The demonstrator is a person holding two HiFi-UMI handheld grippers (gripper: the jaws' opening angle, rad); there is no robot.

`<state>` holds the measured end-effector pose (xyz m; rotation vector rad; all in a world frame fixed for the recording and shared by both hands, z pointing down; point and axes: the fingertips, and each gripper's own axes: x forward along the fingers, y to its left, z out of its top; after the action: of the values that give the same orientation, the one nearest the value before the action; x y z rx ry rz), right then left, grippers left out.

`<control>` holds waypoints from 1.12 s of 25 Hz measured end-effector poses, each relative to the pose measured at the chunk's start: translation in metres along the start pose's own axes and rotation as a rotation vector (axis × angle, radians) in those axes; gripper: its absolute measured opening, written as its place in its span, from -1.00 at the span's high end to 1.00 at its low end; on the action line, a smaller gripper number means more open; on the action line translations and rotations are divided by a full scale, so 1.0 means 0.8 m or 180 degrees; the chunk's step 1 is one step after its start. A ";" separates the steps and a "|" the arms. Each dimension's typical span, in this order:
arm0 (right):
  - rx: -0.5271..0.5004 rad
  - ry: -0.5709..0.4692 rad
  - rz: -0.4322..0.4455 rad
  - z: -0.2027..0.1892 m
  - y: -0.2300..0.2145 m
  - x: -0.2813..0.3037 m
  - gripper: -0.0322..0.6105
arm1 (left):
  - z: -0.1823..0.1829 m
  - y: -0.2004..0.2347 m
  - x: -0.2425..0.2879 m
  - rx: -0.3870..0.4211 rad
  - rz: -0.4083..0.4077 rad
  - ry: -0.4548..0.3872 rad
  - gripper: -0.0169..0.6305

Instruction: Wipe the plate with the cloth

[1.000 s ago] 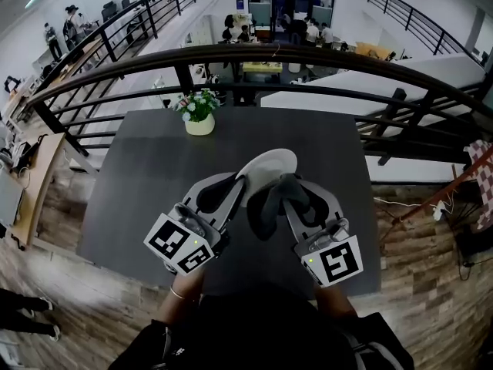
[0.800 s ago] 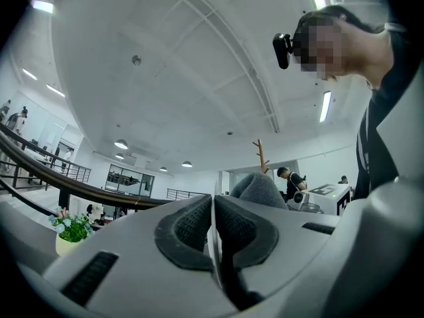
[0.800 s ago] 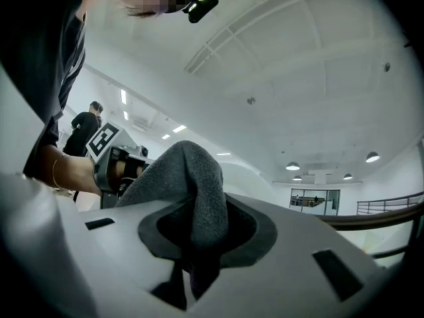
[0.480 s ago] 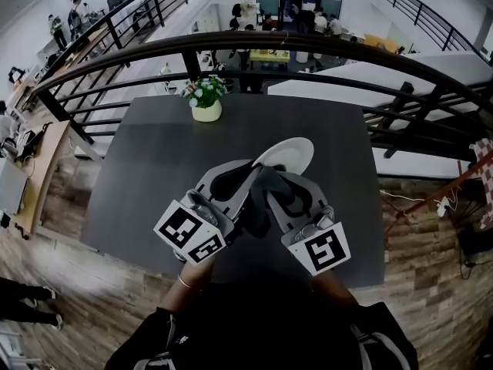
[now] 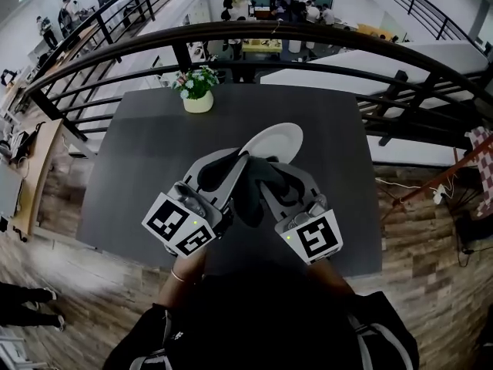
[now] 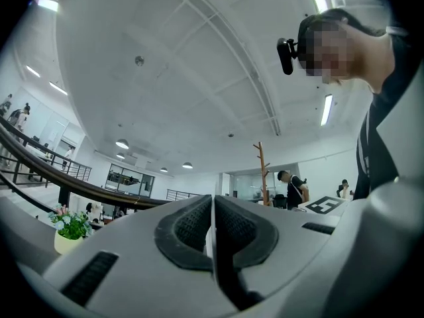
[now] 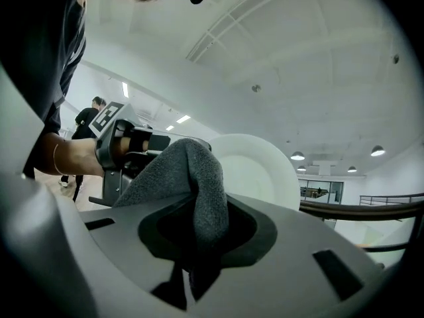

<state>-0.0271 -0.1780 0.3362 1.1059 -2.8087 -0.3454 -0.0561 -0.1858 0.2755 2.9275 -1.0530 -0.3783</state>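
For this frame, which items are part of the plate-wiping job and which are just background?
In use: plate, clamped edge-on in the left hand-held gripper; grey cloth, pinched in the right hand-held gripper.
Just there: potted flowers, dark table, railing.

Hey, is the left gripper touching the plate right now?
Touching. The left gripper view shows the left gripper with its pads closed on the thin white edge of the plate.

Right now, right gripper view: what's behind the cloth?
The white plate, its face toward the camera. The cloth covers its left part, so whether they touch there is hidden.
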 end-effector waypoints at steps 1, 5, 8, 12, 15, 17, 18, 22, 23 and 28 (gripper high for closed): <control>-0.0001 0.0014 -0.0022 -0.002 -0.004 0.000 0.65 | 0.000 0.001 0.000 0.0000 0.0003 -0.0004 0.90; 0.0000 0.0063 -0.0121 -0.009 -0.019 -0.003 0.65 | 0.003 0.002 -0.001 -0.0003 0.0002 -0.0025 0.90; 0.0013 0.0123 -0.0236 -0.015 -0.033 -0.007 0.65 | 0.005 0.003 -0.002 -0.0017 -0.0010 -0.0038 0.90; 0.0035 0.0143 -0.0397 -0.022 -0.055 -0.014 0.65 | 0.007 0.004 -0.001 -0.0021 -0.0035 -0.0030 0.90; 0.0022 0.0175 -0.0490 -0.028 -0.067 -0.022 0.65 | 0.006 0.003 -0.002 -0.0043 -0.0045 -0.0023 0.90; 0.0023 0.0177 -0.0539 -0.029 -0.074 -0.027 0.65 | 0.006 0.001 -0.001 -0.0044 -0.0052 -0.0026 0.90; 0.0025 0.0172 -0.0565 -0.028 -0.078 -0.029 0.65 | 0.007 0.001 -0.001 -0.0040 -0.0055 -0.0030 0.90; 0.0035 0.0173 -0.0664 -0.030 -0.091 -0.034 0.65 | 0.009 0.002 0.000 -0.0019 -0.0054 -0.0036 0.90; 0.0038 0.0175 -0.0683 -0.031 -0.094 -0.035 0.65 | 0.009 0.003 0.000 -0.0016 -0.0050 -0.0035 0.90; 0.0106 0.0180 -0.0791 -0.035 -0.108 -0.047 0.65 | 0.006 0.005 -0.002 -0.0027 -0.0058 -0.0050 0.90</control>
<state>0.0623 -0.2187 0.3413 1.4524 -2.6410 -0.2831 -0.0610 -0.1872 0.2715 2.9333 -1.0245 -0.4060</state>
